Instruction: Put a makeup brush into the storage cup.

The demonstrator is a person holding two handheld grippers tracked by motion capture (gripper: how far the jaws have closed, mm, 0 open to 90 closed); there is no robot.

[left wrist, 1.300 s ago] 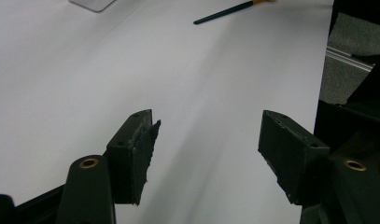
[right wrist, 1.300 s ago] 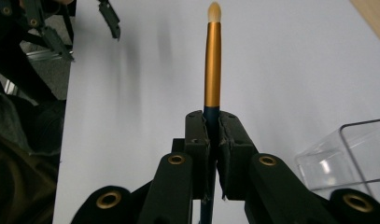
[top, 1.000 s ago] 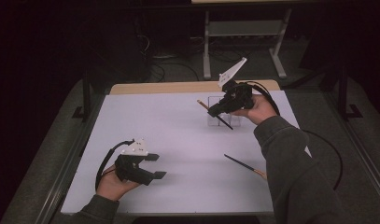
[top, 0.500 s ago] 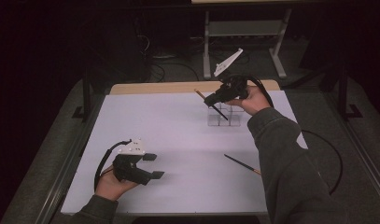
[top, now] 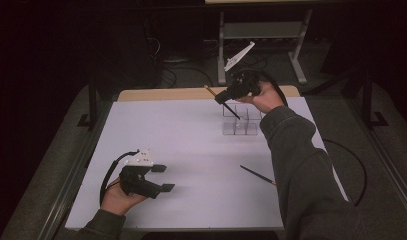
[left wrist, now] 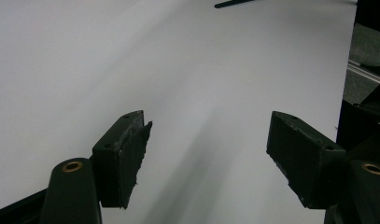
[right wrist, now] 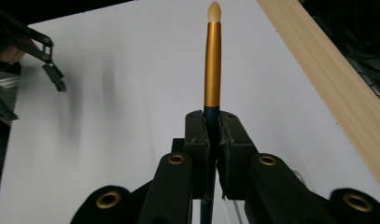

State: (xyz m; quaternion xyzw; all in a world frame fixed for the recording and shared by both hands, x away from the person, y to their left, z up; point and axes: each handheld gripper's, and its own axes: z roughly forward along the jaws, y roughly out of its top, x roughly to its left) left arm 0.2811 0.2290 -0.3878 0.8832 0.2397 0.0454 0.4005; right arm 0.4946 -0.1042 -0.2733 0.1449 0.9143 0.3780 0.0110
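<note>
High view: the right gripper point(top: 222, 98), raised at about 1 o'clock over the white table point(top: 191, 140), clamps a brush point(top: 226, 102) that slants from upper left to lower right, its lower end over a clear compartment box point(top: 241, 122); which cell it points into cannot be told. The right gripper view adds the detail missing above: the brush point(right wrist: 212, 70) has a dark handle pinched between the closed jaws of the right gripper point(right wrist: 211, 133), a golden-orange ferrule and a pale rounded tip, and it projects toward 12 o'clock. The wooden strip point(right wrist: 337, 79) at the table's far edge runs just beside it, at 2 o'clock.

The left gripper point(top: 163, 177) rests near the table's 7 o'clock corner. In the left gripper view the left gripper point(left wrist: 206, 149) stands wide, having just been opening, with nothing but bare table between the jaws. A second brush point(top: 257, 174) lies flat at 5 o'clock beside the right sleeve point(top: 301, 170); its dark end shows at 12 o'clock in the left gripper view point(left wrist: 234, 3). The table's middle and left half offer open room.
</note>
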